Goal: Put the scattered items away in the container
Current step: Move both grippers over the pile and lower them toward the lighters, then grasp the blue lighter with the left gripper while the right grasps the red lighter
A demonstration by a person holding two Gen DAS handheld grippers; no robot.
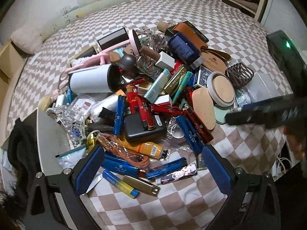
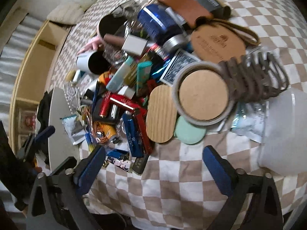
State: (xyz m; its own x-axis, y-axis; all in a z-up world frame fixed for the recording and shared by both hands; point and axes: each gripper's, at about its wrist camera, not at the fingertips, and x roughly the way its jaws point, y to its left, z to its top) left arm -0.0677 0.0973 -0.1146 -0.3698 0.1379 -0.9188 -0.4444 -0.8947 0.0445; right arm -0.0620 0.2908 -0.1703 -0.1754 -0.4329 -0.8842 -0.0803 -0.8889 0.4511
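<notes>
1. The left gripper [image 1: 151, 164] points steeply down over the near edge of the pile, its jaws wide apart and nothing held. Its blue pads [image 1: 89, 170] frame several blue tubes [image 1: 120, 165], a gold clip [image 1: 142, 185] and a blue-and-yellow tube [image 1: 120, 183] lying on the bed below.
2. The right gripper [image 2: 153, 165] also tilts steeply down, jaws wide and empty, over bare checkered bedding [image 2: 172, 191] at the near side of the pile.
3. In the left view the right gripper [image 1: 268, 113] shows as a dark blurred bar reaching in from the right edge, just above the pile's right side, with a hand [image 1: 295, 143] behind it.
4. In the right view the left gripper [image 2: 43, 134] sits at the far left, beside a grey panel [image 2: 59, 126].
5. Just ahead of the right gripper lie a wooden oval lid [image 2: 161, 115], a green round case [image 2: 190, 132] and a tape roll [image 2: 203, 94] holding a cardboard disc.
6. Past those are a brown hair claw [image 2: 255, 76], a card deck [image 2: 178, 67], a cork pad [image 2: 216, 44] and a blue jar [image 2: 157, 23].
7. Deeper in the pile, the left view shows red tubes [image 1: 138, 107], a black power bank [image 1: 144, 128], a white tumbler [image 1: 92, 80] on its side and a pink stand [image 1: 115, 48].
8. A pale translucent container [image 2: 284, 134] stands on the bed at the right, beside the hair claw, well right of the right gripper.
</notes>
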